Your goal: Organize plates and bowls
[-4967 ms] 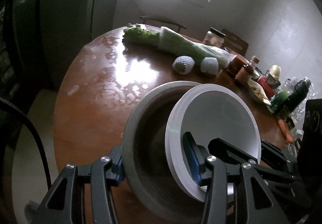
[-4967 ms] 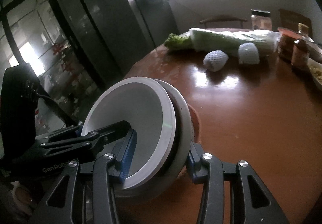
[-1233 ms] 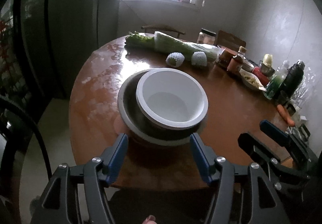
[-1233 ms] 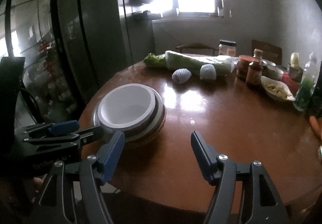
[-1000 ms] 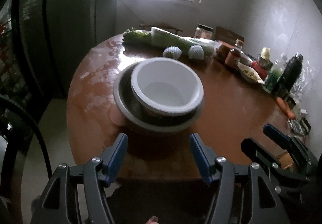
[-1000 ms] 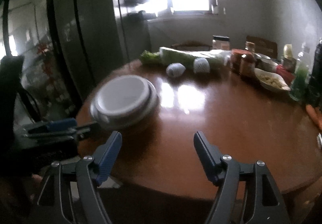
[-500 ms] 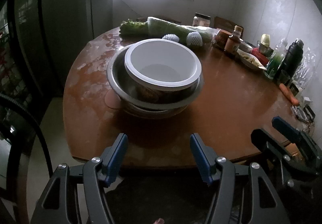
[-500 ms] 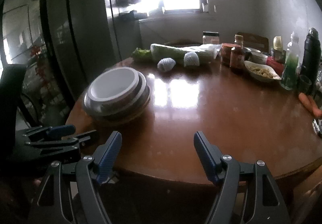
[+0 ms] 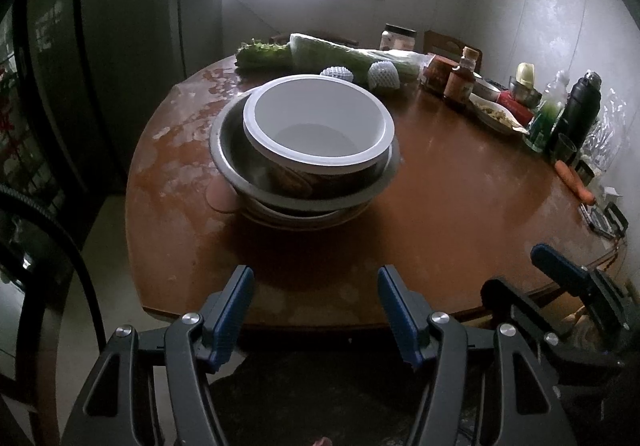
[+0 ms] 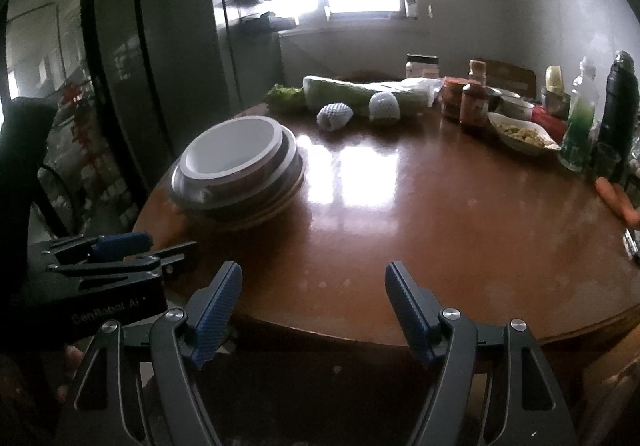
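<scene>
A white bowl (image 9: 318, 121) sits nested in a steel bowl (image 9: 228, 149), which rests on plates (image 9: 304, 215) on the round brown table (image 9: 440, 205). The stack also shows in the right wrist view, with the white bowl (image 10: 232, 149) on top. My left gripper (image 9: 316, 298) is open and empty, back at the table's near edge, in front of the stack. My right gripper (image 10: 314, 296) is open and empty, at the near edge to the right of the stack. The left gripper also shows in the right wrist view (image 10: 120, 250).
At the far side lie a cabbage (image 9: 344, 53), greens (image 9: 262, 55) and two netted fruits (image 9: 384, 74). Jars, sauce bottles (image 9: 460, 79), a food dish (image 9: 496, 113), a green bottle, a black flask (image 9: 578, 109) and carrots (image 9: 574, 175) line the right edge. A dark fridge (image 10: 160, 65) stands left.
Five seconds ago both grippers held the white bowl over the steel bowl. They have let go of it, it sits nested in the stack, and both have drawn back to the table's edge.
</scene>
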Demonstrator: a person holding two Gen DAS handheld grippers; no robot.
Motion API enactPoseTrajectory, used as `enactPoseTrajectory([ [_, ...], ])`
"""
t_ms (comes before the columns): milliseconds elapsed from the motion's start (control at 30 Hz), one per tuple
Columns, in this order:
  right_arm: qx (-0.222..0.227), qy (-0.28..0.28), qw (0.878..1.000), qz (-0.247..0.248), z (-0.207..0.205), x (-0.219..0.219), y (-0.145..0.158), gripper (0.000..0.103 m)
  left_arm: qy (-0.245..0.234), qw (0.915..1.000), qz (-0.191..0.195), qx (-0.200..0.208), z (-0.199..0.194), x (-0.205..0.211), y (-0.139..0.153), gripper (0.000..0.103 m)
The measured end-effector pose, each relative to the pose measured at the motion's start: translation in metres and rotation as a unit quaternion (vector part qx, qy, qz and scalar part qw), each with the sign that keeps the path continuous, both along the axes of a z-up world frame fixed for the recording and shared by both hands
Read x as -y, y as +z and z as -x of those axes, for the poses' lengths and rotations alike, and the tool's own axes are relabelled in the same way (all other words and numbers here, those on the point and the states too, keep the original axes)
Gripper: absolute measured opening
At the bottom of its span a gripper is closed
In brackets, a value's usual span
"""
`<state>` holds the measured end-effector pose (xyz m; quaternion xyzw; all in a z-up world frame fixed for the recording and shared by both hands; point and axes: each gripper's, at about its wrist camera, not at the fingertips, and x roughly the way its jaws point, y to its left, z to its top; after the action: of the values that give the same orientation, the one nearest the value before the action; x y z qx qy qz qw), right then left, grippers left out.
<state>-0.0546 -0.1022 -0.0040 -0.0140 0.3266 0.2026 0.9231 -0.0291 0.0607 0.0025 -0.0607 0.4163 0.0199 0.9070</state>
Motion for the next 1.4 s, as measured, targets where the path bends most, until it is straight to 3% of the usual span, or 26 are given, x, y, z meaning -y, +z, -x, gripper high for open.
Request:
enactPoseTrajectory([
  [1400, -0.023, -0.006, 1.0, 0.002, -0.0041, 0.0009, -0.0088, 0.075, 0.005, 0.9997, -0.015, -0.019, -0.0024, 0.0003, -0.0086, 0.064],
])
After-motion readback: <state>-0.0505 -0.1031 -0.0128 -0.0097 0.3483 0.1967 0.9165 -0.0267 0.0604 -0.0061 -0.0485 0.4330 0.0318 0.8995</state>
